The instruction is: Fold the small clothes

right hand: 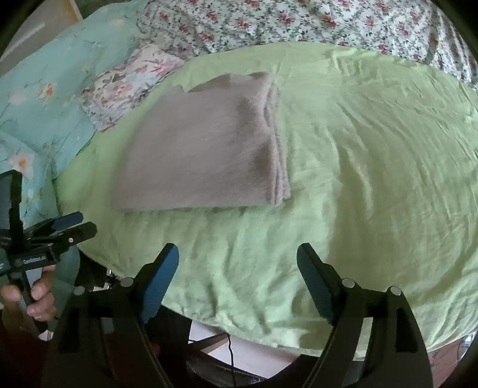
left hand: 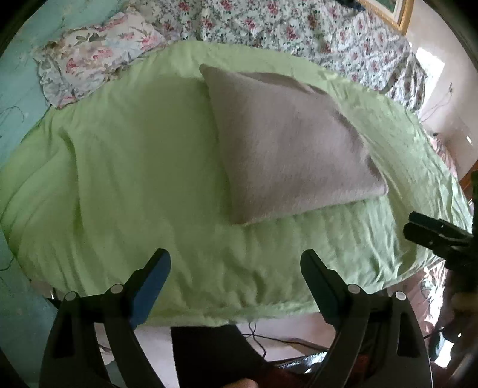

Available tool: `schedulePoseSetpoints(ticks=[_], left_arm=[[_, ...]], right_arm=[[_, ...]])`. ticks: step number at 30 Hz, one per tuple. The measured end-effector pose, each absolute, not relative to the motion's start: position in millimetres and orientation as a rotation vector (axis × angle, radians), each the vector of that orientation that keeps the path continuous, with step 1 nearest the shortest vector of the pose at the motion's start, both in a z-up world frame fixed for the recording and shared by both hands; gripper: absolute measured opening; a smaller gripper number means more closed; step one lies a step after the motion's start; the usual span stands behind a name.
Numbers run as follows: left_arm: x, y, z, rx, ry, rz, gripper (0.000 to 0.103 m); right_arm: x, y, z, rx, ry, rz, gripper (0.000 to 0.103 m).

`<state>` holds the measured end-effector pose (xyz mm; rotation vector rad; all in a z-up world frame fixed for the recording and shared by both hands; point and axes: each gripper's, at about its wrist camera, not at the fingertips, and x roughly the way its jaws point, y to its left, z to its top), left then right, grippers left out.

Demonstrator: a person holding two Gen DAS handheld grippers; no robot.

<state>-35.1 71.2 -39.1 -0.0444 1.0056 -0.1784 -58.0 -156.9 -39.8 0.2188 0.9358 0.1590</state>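
Left gripper (left hand: 236, 262) and right gripper (right hand: 238, 256), jaws spread wide and empty, above the near edge of a light-green sheet (right hand: 358, 179). Beyond them lies a grey-beige garment (right hand: 203, 152), folded flat into layers, stacked edges at right.

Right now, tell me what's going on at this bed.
A person is folding small clothes with a hand-held gripper in each hand. A grey garment lies folded into a flat stack on the green sheet, with nothing touching it. The left hand-held gripper and the right hand-held gripper are both open and empty, held near the bed's front edge, short of the garment. Floral bedding lies behind.
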Motion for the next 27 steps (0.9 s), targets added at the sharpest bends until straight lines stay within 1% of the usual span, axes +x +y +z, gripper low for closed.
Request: schedulePoseSetpoints(ticks=[6, 9, 10, 11, 12, 14, 27], left_arm=[[-46.5, 74.1, -30.6, -0.008, 0.984, -0.159, 0.089], [-51.2, 74.7, -21.3, 0.006, 0.967, -0.153, 0.091], [-51.0, 74.6, -19.4, 0.011, 0.963, -0.150, 0.094], [-50.7, 73.9, -17.4, 0.015, 0.957, -0.145, 0.097], [-50.4, 72.5, -16.8, 0.018, 0.953, -0.141, 0.099], [-47.4, 70.9, -16.4, 0.031, 0.946, -0.128, 0.100], [-9.5, 63.5, -29.0, 0.068, 0.979, -0.039, 0.101]], right_arm=[[-71.2, -155.4, -35.7, 0.216, 0.940, 0.180, 0.085], [-77.2, -156.6, -31.2, 0.216, 0.934, 0.190, 0.086], [-78.3, -155.6, -29.8, 0.213, 0.932, 0.190, 0.087], [-78.4, -155.2, -29.2, 0.212, 0.930, 0.188, 0.090], [-77.8, -155.5, -28.8, 0.214, 0.928, 0.185, 0.094], [-73.5, -156.6, -30.3, 0.221, 0.931, 0.180, 0.098], [-34.7, -148.5, -39.7, 0.186, 0.960, 0.196, 0.098]])
